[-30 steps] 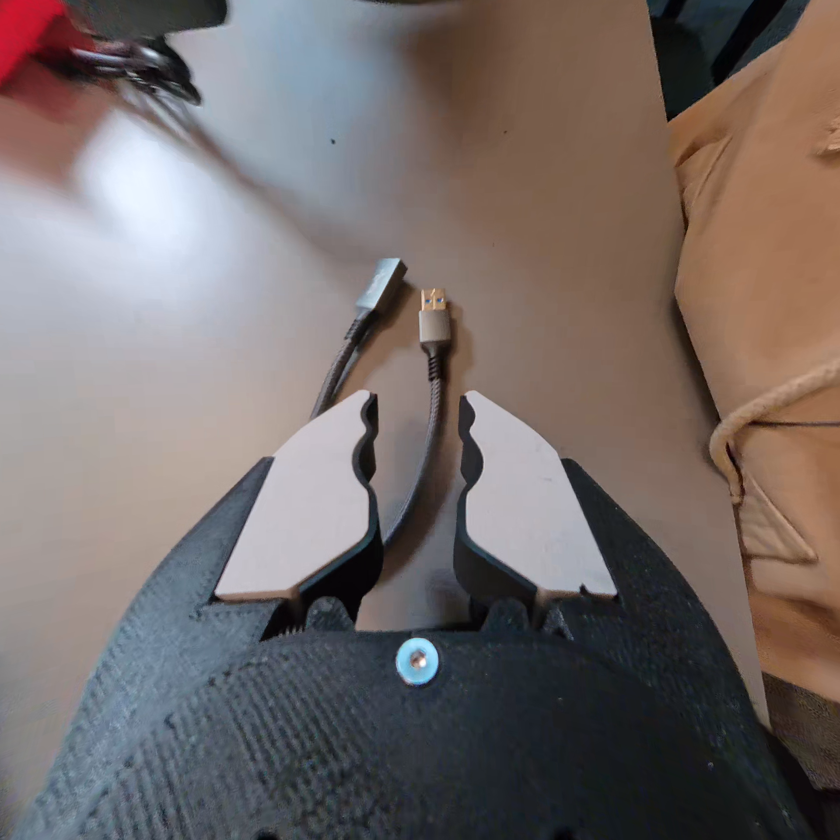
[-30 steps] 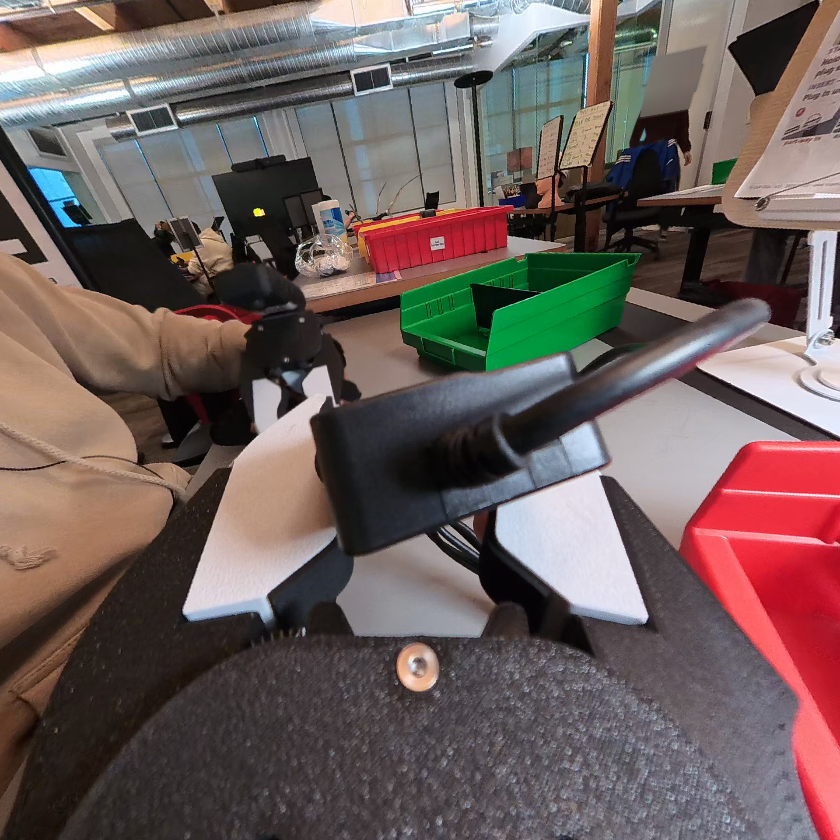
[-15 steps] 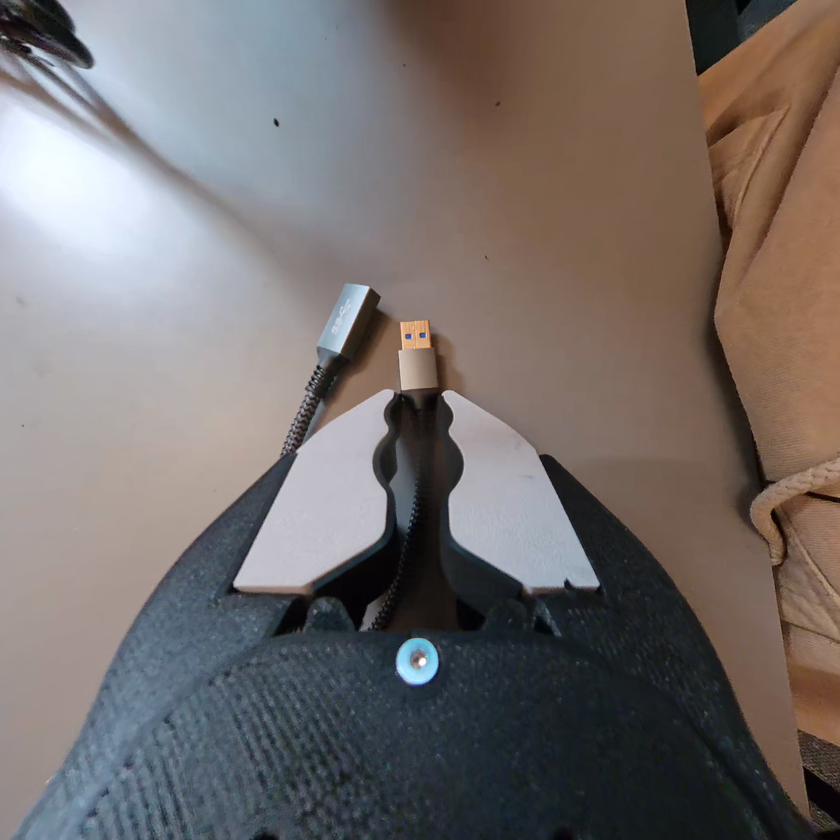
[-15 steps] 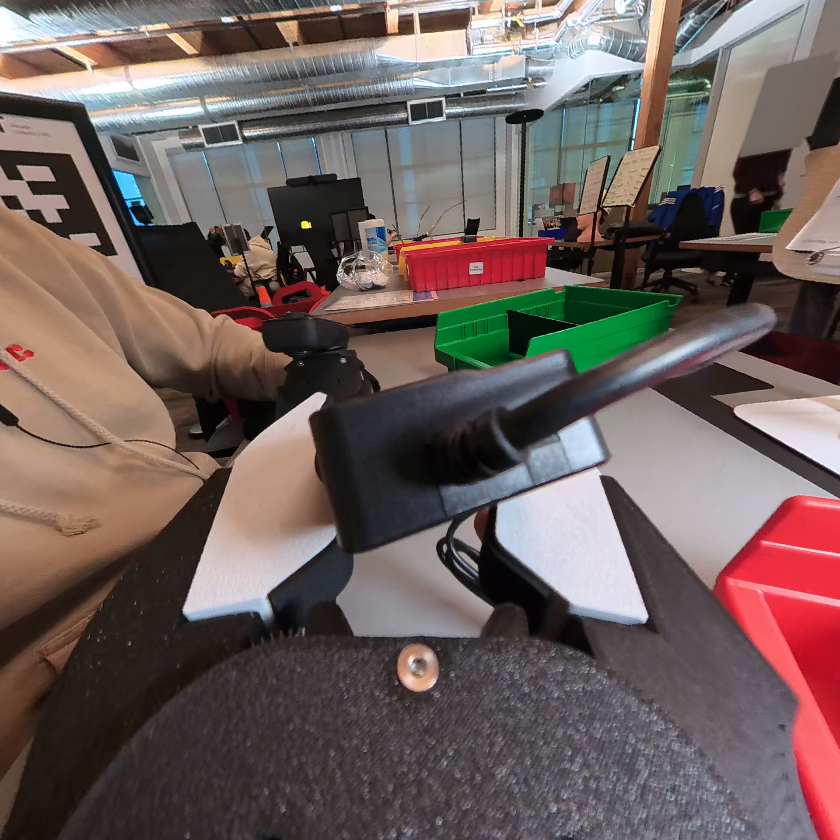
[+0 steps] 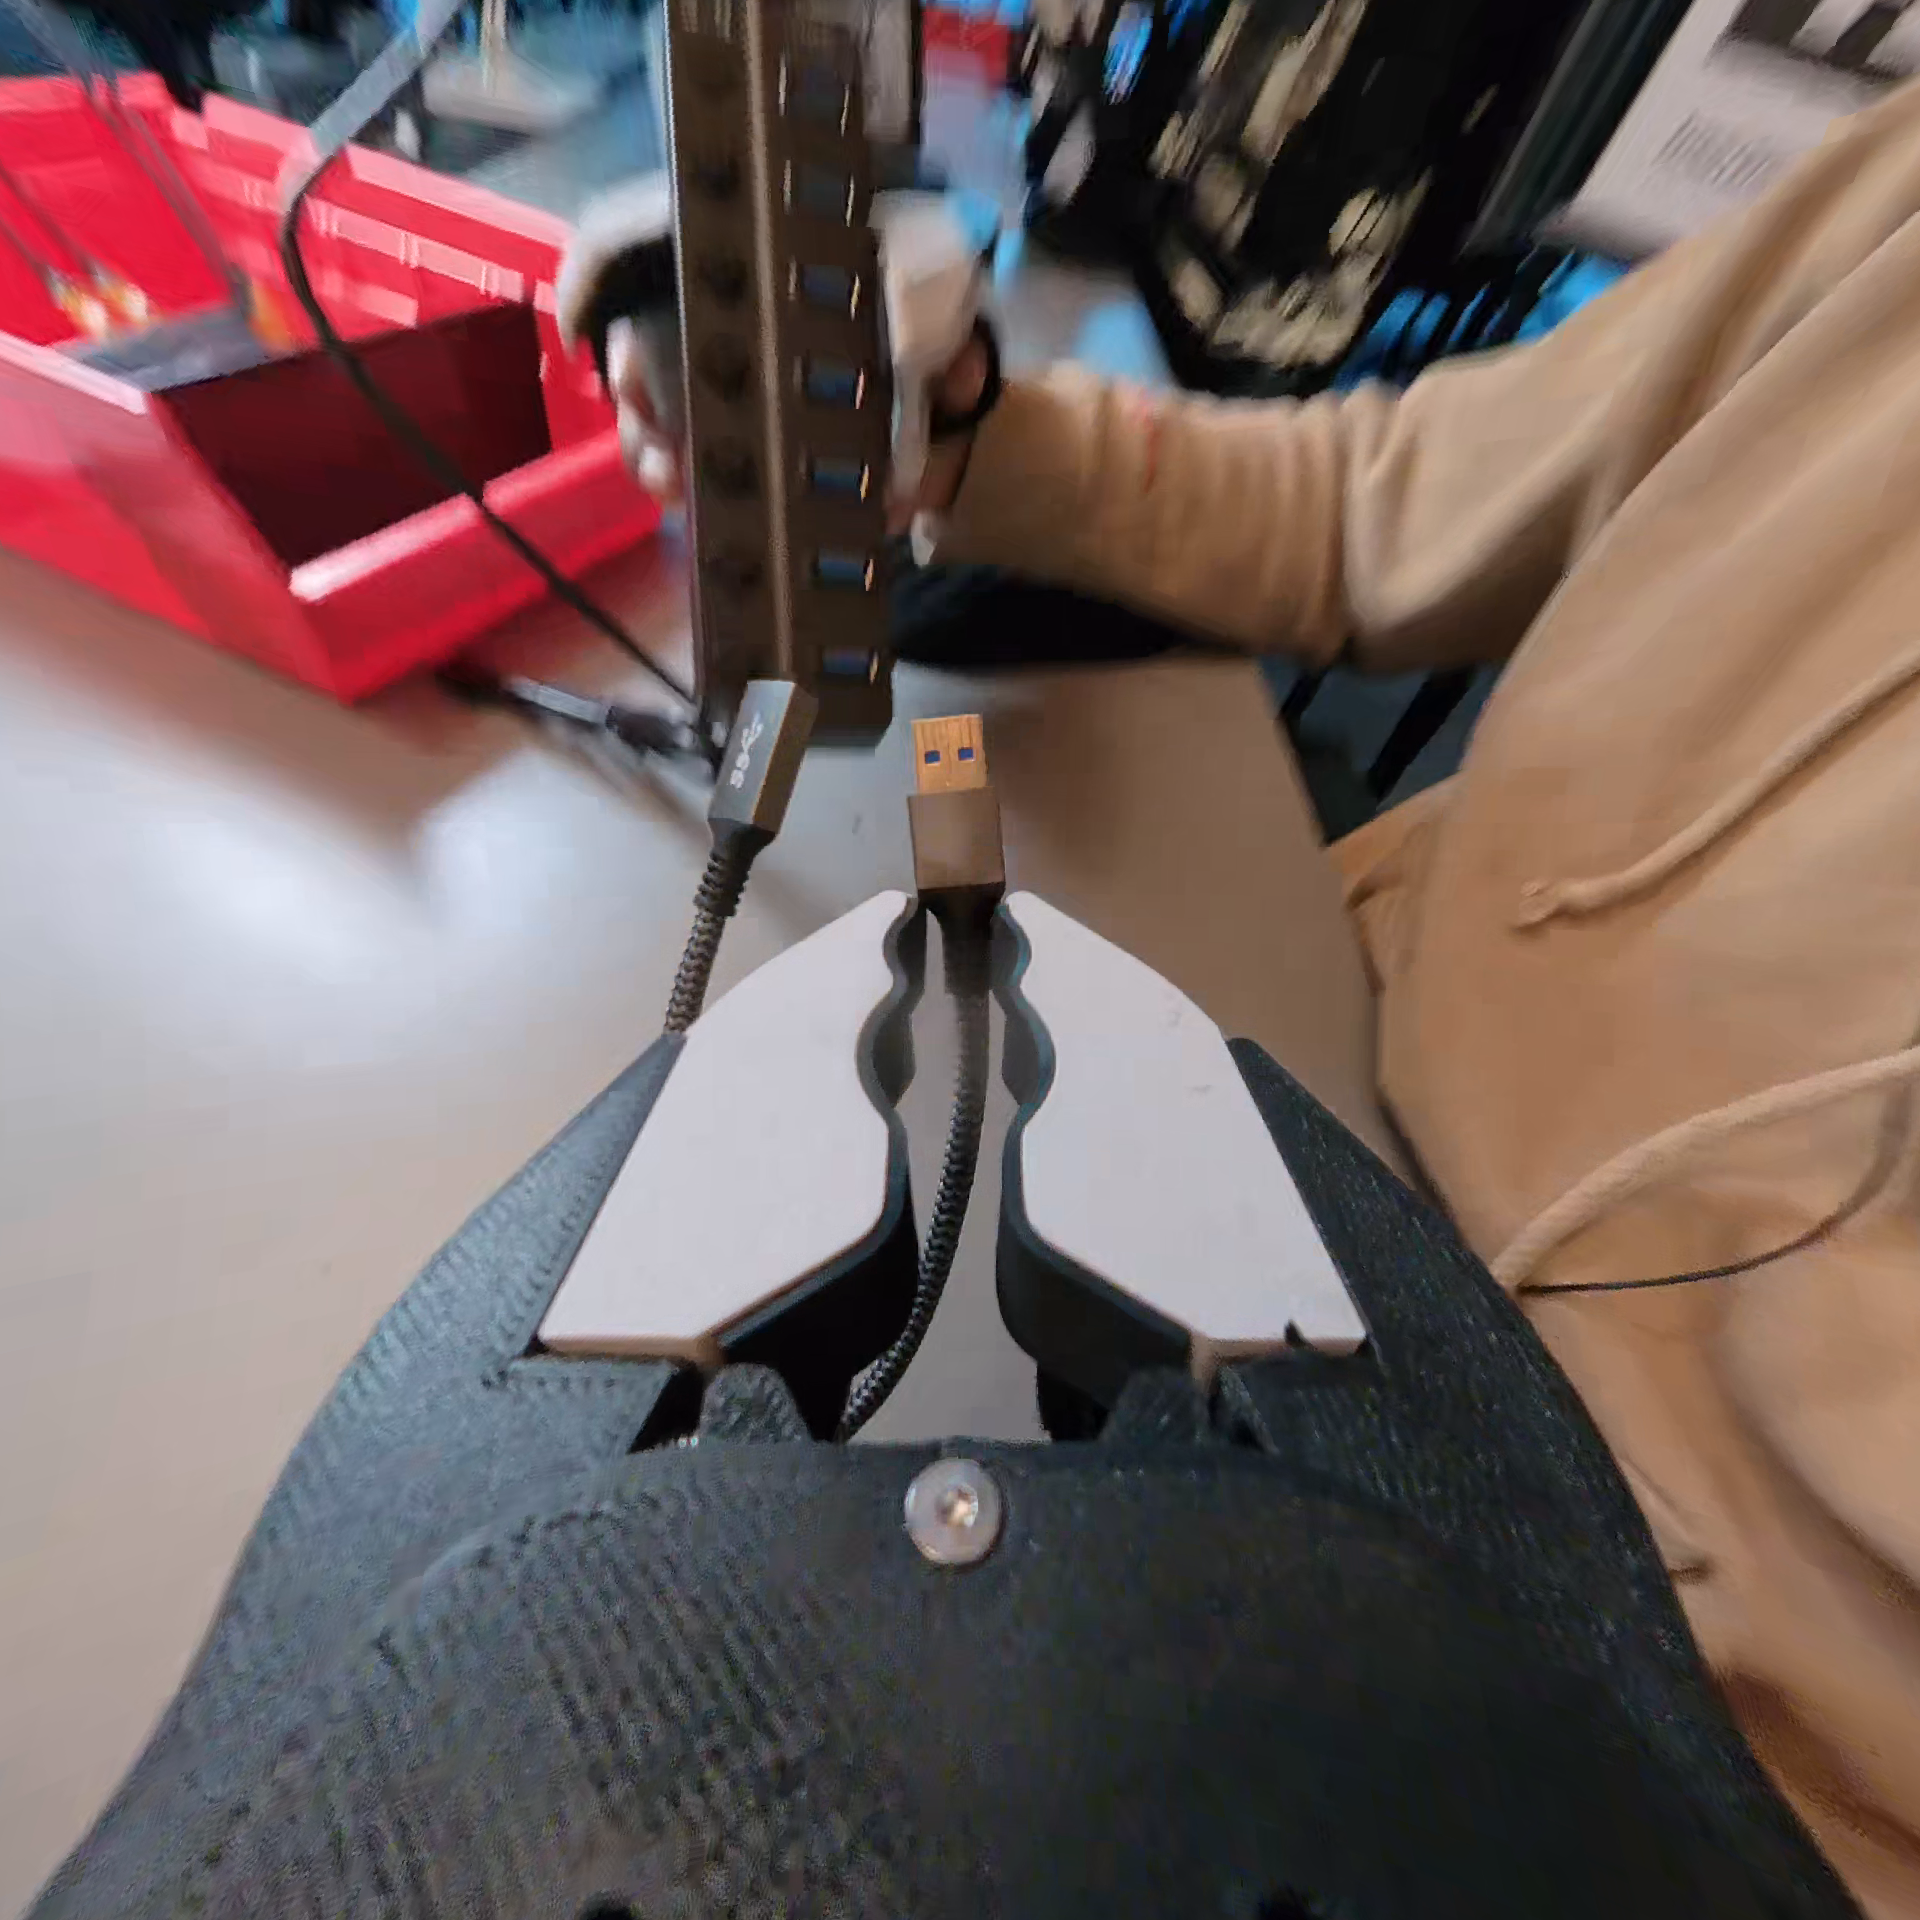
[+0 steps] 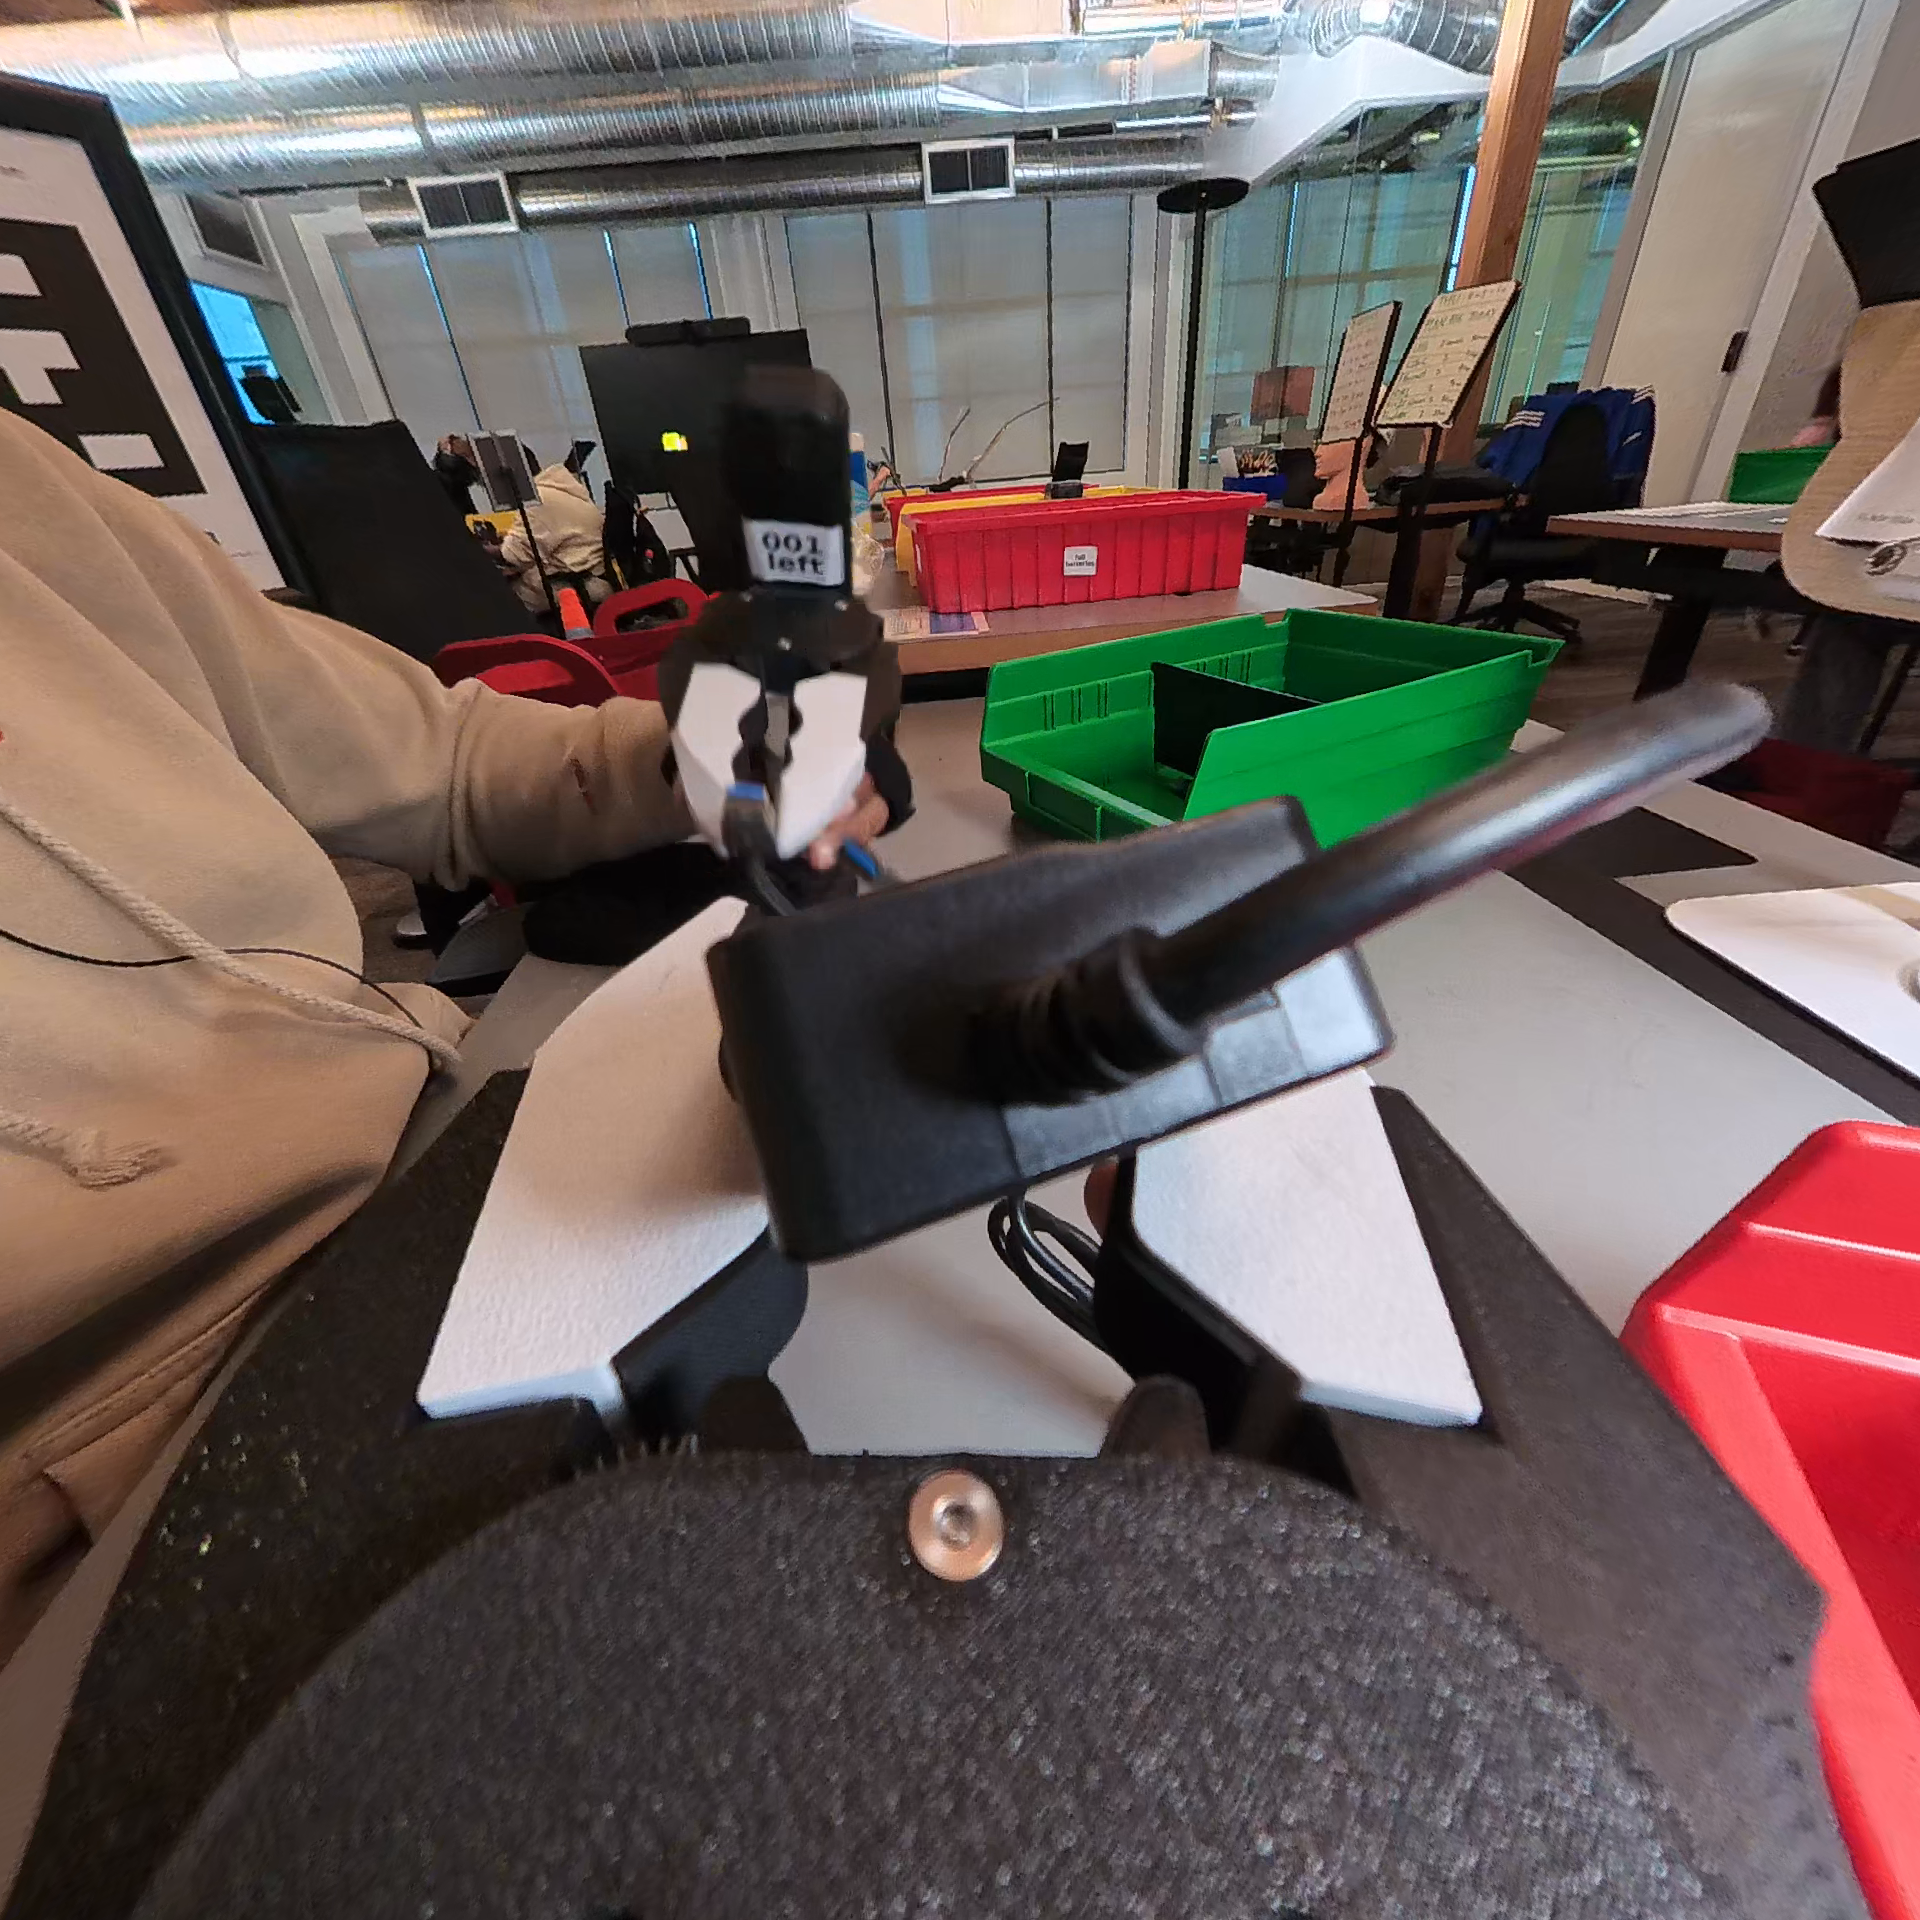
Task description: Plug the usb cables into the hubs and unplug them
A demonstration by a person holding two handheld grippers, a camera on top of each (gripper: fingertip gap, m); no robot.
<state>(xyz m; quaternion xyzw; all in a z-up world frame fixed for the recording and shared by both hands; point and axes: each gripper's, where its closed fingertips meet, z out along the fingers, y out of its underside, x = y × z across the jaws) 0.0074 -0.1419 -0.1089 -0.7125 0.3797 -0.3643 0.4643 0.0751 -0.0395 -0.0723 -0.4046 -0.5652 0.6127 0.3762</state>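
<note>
the left gripper [image 5: 958, 914] has its fingers pressed together on the braided usb cable [image 5: 961, 1132] just behind the plug [image 5: 954, 800], so the plug sticks straight out past the fingertips, lifted off the table [image 5: 260, 1039], with its gold tongue pointing away from the camera. the cable's other end, a socket [image 5: 764, 758], hangs free just to the left of it. right ahead stands the hub [image 5: 795, 364], a long dark bar held upright, its row of ports running top to bottom along the face turned toward the plug. the right gripper [image 6: 940, 1122] pinches this hub across its width, with the hub's own thick lead [image 6: 1455, 831] leaving to the right. the plug's tip sits just below and slightly right of the hub's lowest port, near but not touching. the plug's long axis looks roughly in line with the hub's length rather than square to the ports, so the coming move likely needs one of the two turned before pushing in. a red bin [image 5: 343, 436] sits behind on the left.
</note>
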